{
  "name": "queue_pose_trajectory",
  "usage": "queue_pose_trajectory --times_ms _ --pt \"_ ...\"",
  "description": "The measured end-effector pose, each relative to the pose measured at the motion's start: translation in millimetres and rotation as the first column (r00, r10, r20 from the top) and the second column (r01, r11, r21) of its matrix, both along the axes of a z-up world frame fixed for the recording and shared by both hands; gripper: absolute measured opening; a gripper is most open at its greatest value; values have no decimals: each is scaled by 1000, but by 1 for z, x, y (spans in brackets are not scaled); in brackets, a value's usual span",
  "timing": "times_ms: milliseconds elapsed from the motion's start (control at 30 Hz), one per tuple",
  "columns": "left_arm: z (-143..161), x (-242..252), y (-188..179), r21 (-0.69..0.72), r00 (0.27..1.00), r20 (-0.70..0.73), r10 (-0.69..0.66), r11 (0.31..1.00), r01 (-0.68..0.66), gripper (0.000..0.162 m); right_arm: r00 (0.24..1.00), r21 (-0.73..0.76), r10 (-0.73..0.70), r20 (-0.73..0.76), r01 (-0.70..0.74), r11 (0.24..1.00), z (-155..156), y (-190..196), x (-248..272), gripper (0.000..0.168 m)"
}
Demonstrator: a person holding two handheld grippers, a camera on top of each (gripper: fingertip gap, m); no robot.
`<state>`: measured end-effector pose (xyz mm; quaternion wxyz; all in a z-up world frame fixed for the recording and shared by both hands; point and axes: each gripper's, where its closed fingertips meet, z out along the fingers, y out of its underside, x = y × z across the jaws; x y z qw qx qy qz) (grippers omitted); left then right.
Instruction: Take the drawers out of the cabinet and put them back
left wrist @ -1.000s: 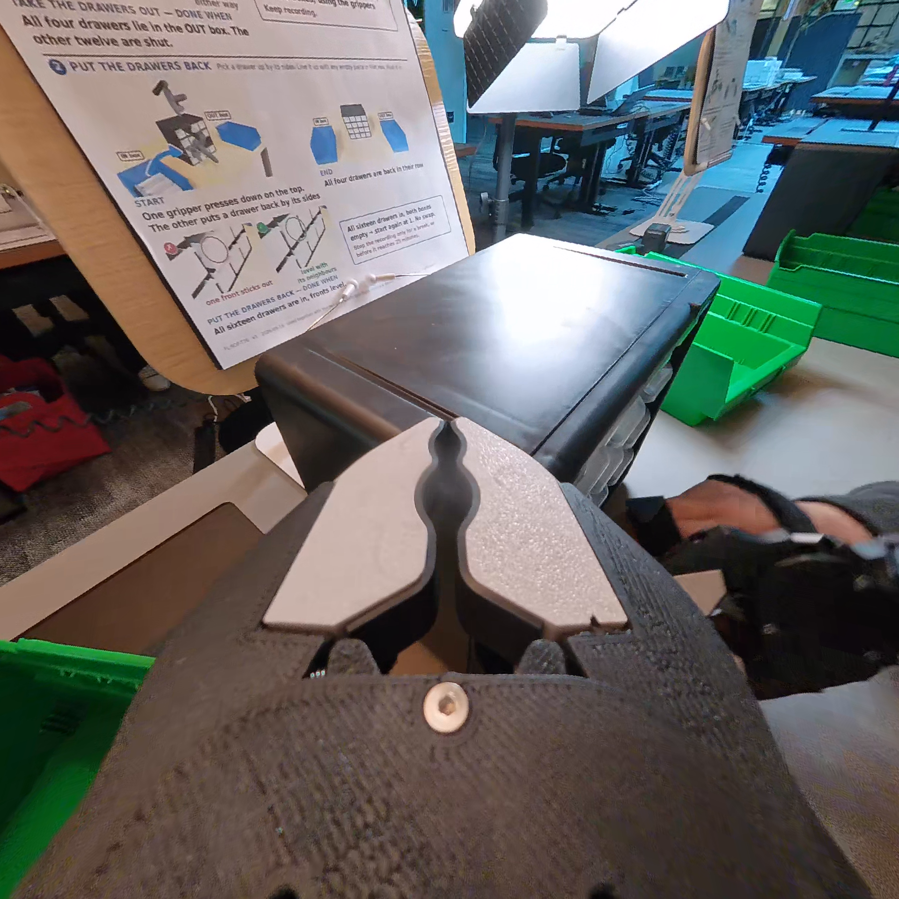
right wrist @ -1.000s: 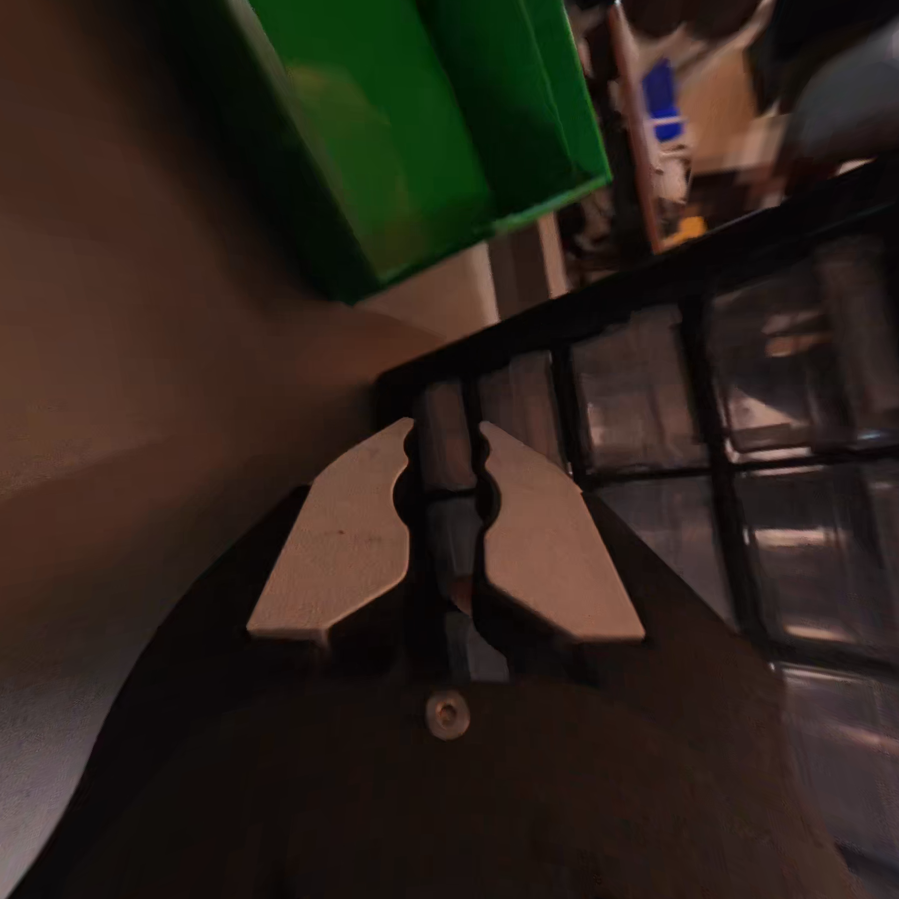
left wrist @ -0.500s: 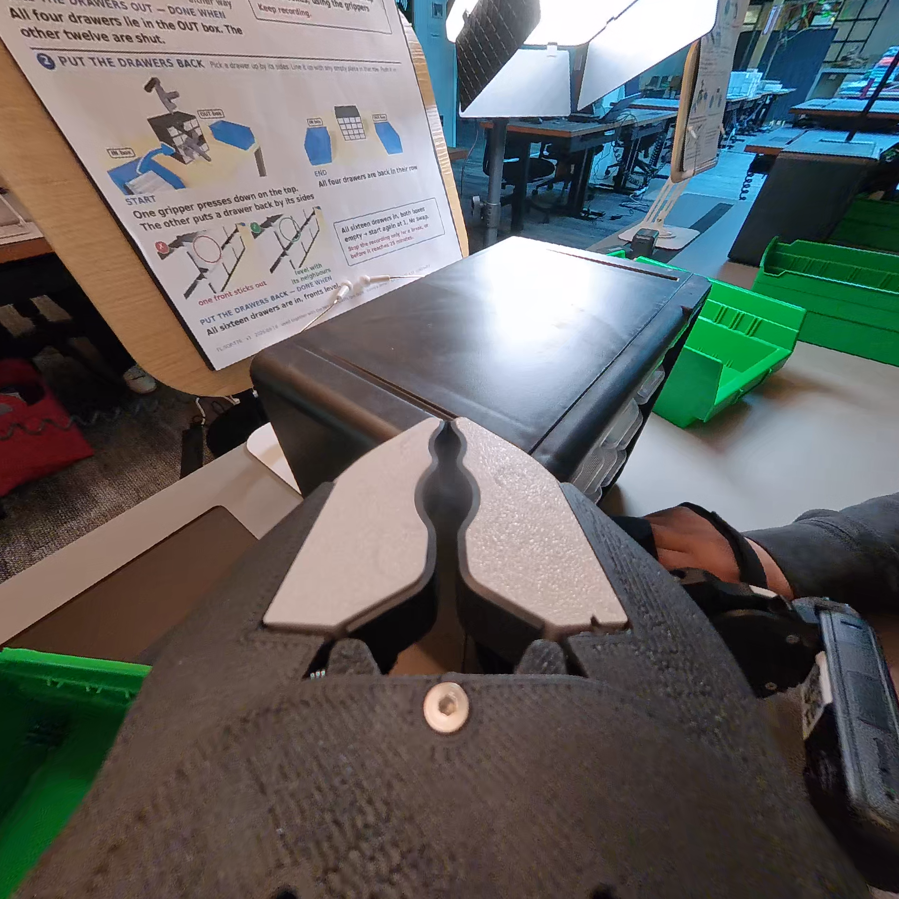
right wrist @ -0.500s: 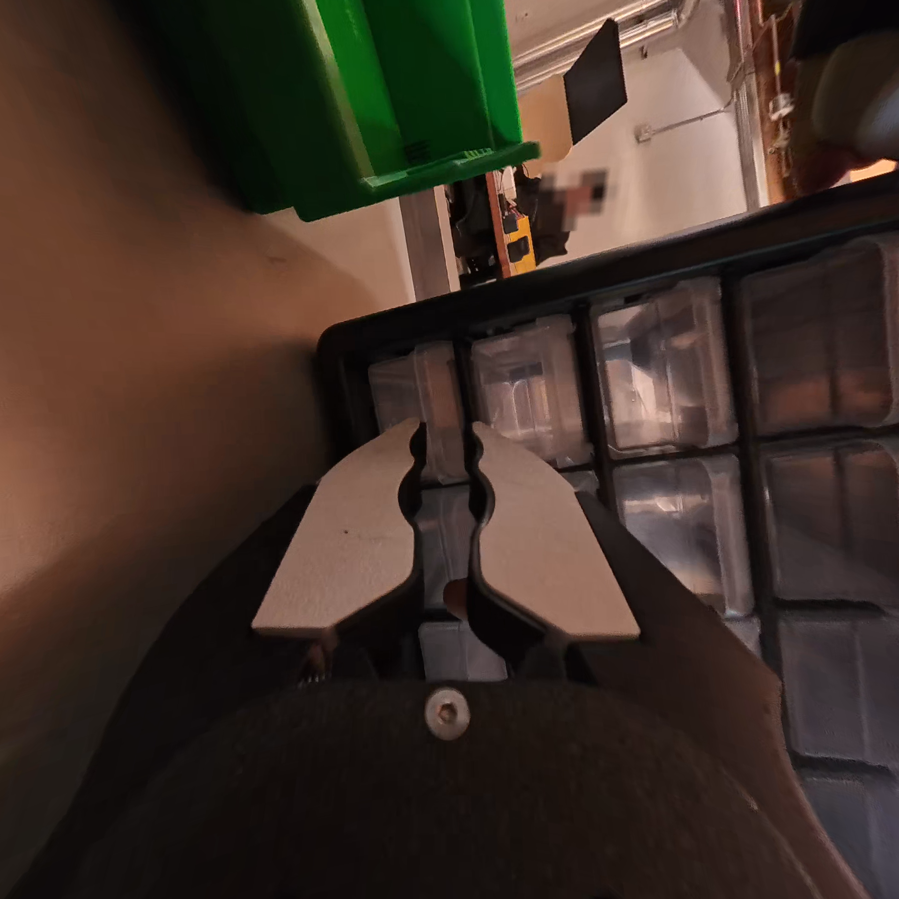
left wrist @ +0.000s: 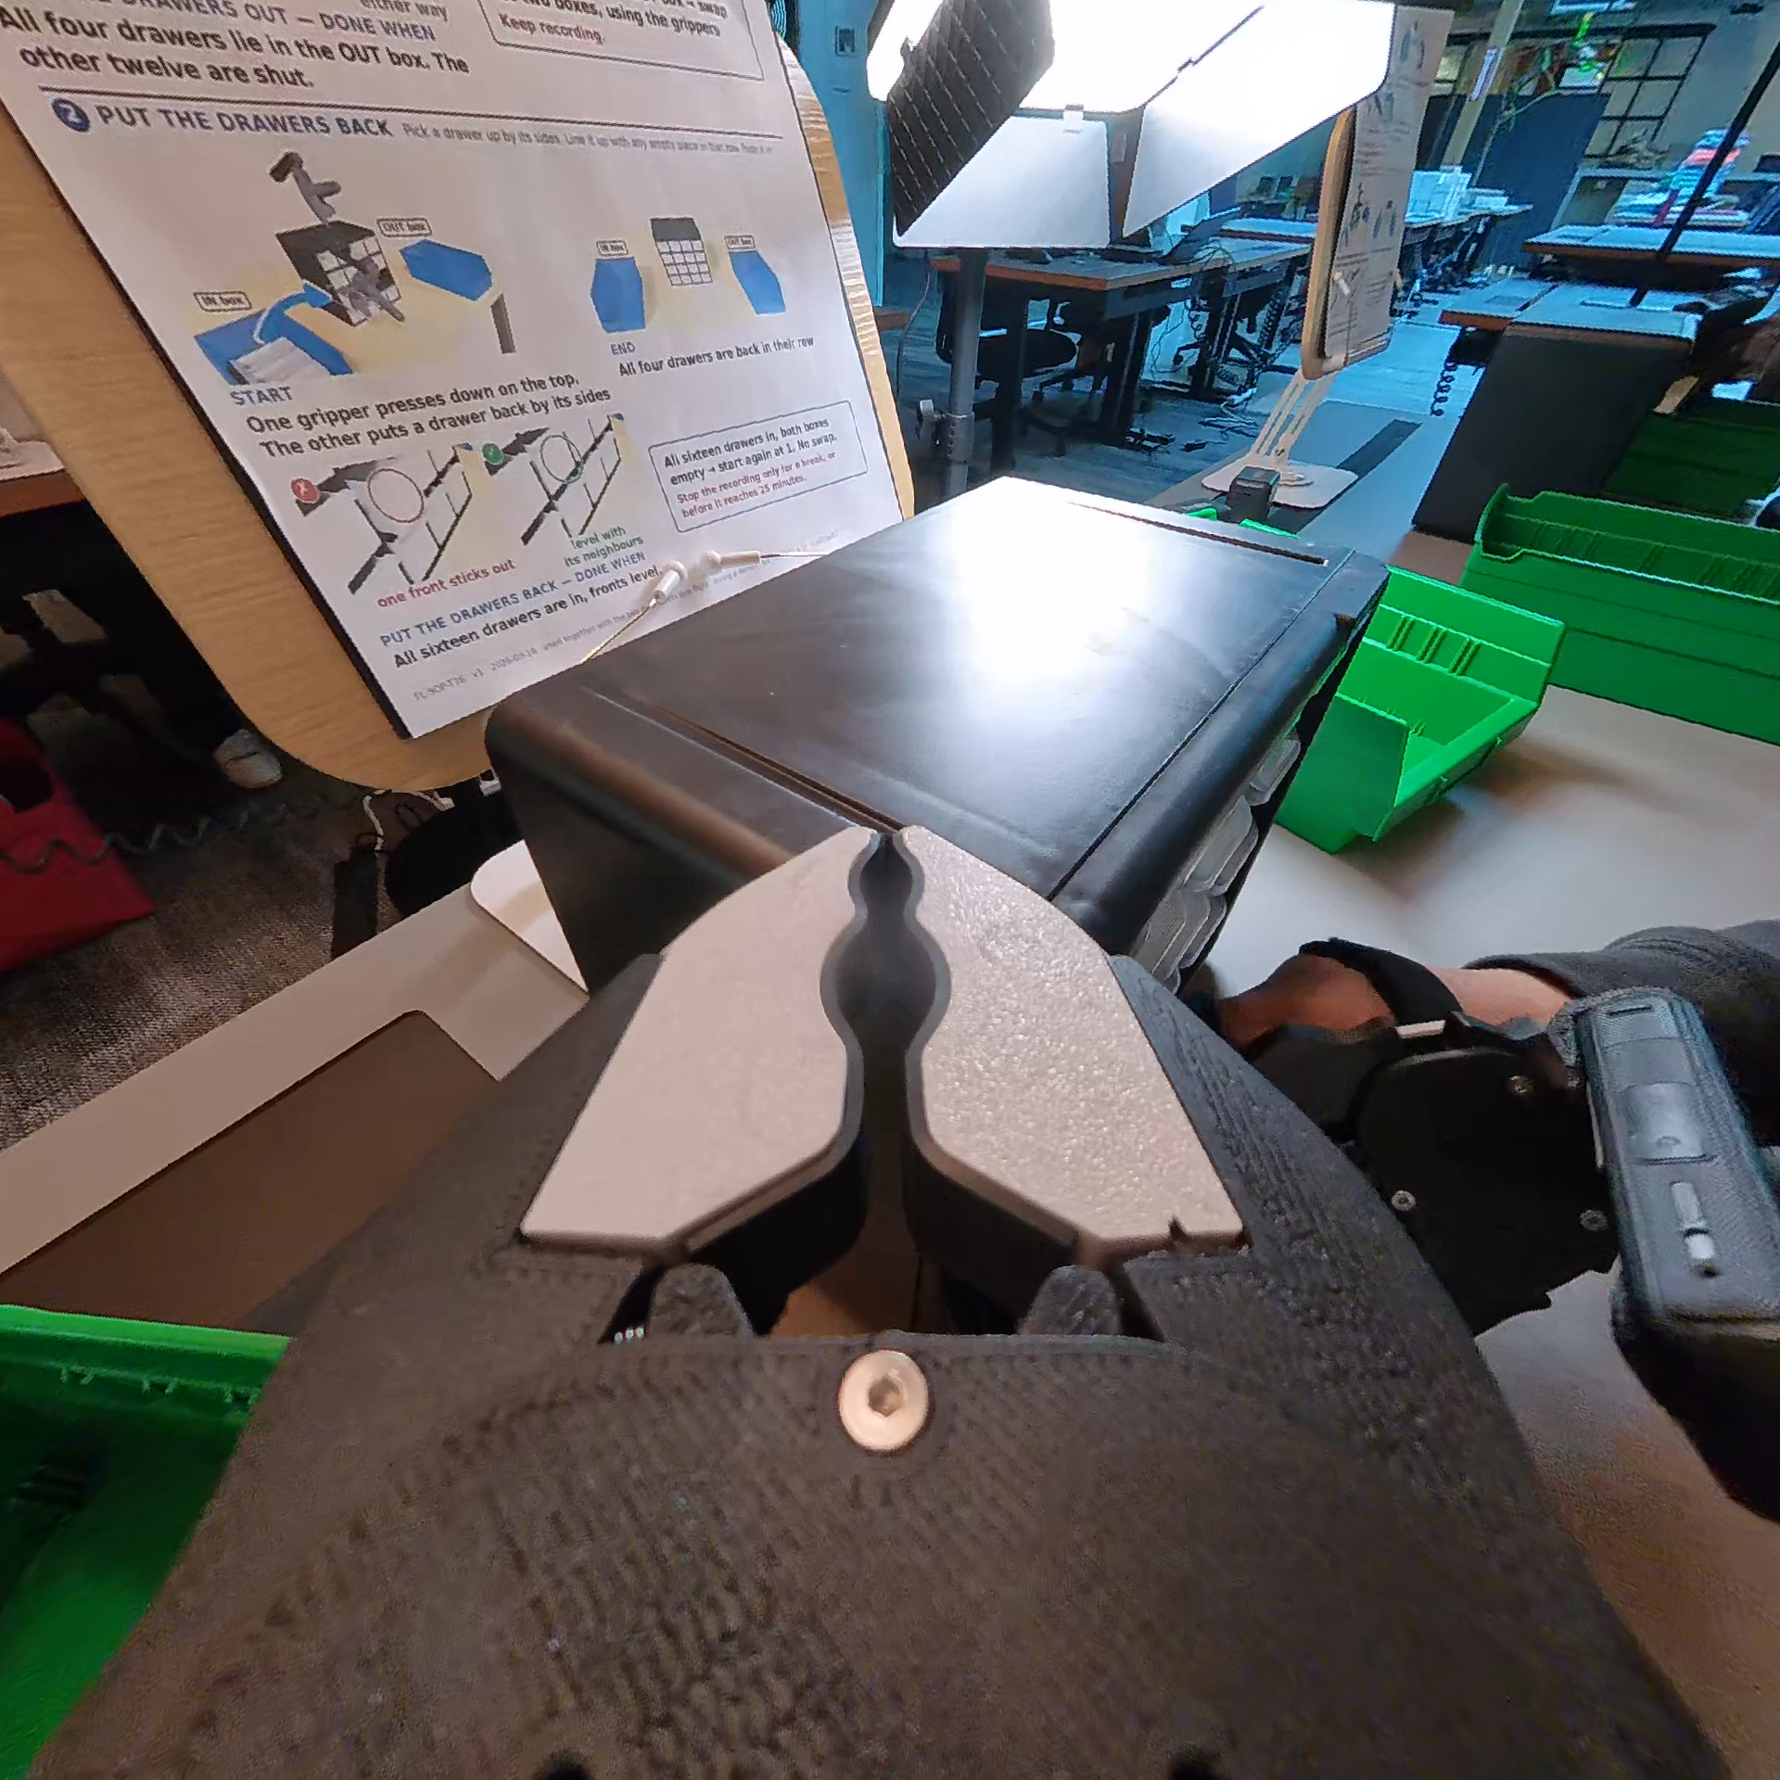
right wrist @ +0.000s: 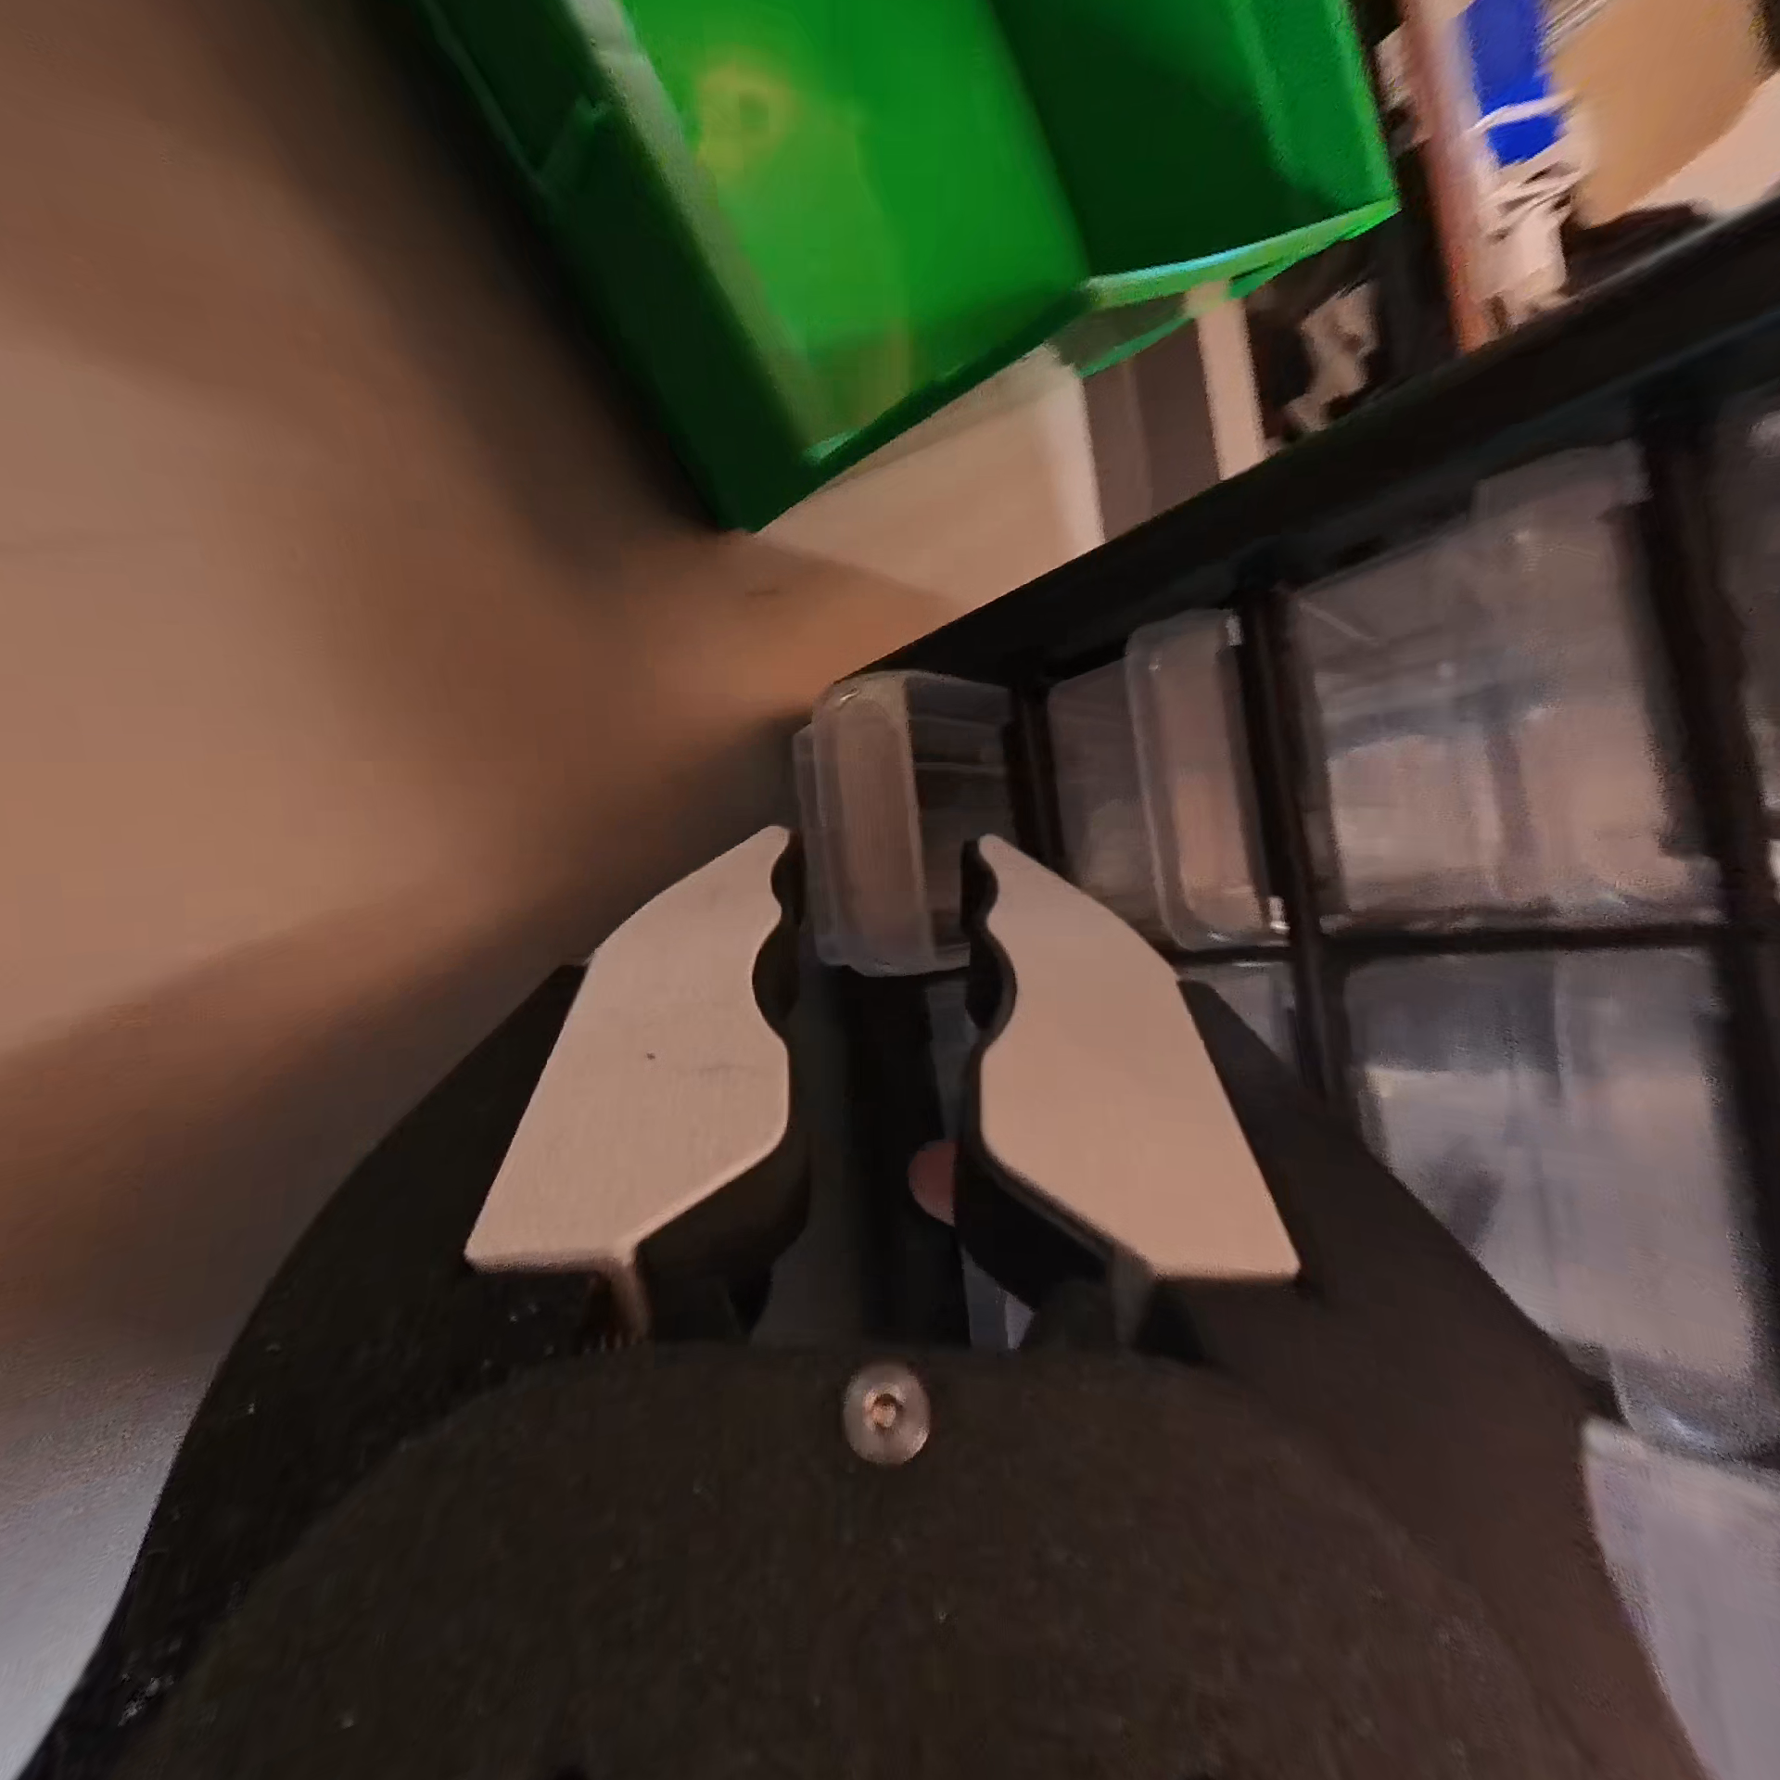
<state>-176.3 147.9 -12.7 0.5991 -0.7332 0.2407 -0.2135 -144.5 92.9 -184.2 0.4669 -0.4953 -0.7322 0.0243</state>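
1. The drawer [right wrist: 881,828] is a small clear plastic box, and I judge it light, stiff and rather slippery. It sits at the corner slot of the cabinet [right wrist: 1445,539] and stands out a little from its neighbours, directly between the tips of the right jaws.
2. The right gripper [right wrist: 878,862] has its jaws pinching this drawer by its two narrow sides, only with the tips. A deeper hold on the side walls would be safer, I think, because the smooth plastic can slide out.
3. The right view is turned sideways and blurred, so the hand seems rolled over, low at the cabinet front; a green bin [right wrist: 867,241] lies beyond the jaws.
4. The left gripper [left wrist: 886,848] has its jaws pressed together with nothing between them, just at the near top edge of the cabinet [left wrist: 963,674]. Whether it touches the top, I cannot tell.
5. The right hand [left wrist: 1348,1002] is seen to the right of the left jaws, low on the counter [left wrist: 1589,819].
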Motion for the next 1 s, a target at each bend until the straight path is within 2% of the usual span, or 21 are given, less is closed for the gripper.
queue_pose_trajectory --times_ms 33,167,267,300,400,500,733,1000 --pt "0 0 0 4 1000 -6 2 1000 -2 1 999 -23 3 45 -2 1000 -7 -1 1 31" --pt "0 0 0 11 1000 -16 4 1000 -4 0 994 -60 -2 110 9 998 -15 -3 1 34" --pt "0 0 0 9 1000 -12 0 1000 0 0 990 -102 9 144 6 995 -14 -7 3 25" --pt "0 0 0 9 1000 -13 0 1000 0 0 986 -114 21 162 -3 993 -14 -10 4 19" --pt "0 0 0 12 1000 -18 2 1000 -2 0 969 -156 79 234 -42 987 -15 -20 8 18" --pt "0 0 0 16 1000 -27 5 1000 -5 0 949 -287 167 269 -87 954 -16 -39 12 18" --pt "0 0 0 23 999 -35 4 1000 -4 0 939 -471 216 266 -69 879 -22 -48 12 16" --pt "0 0 0 28 999 -38 4 1000 -3 0 940 -582 262 221 -88 808 -16 -70 24 14"
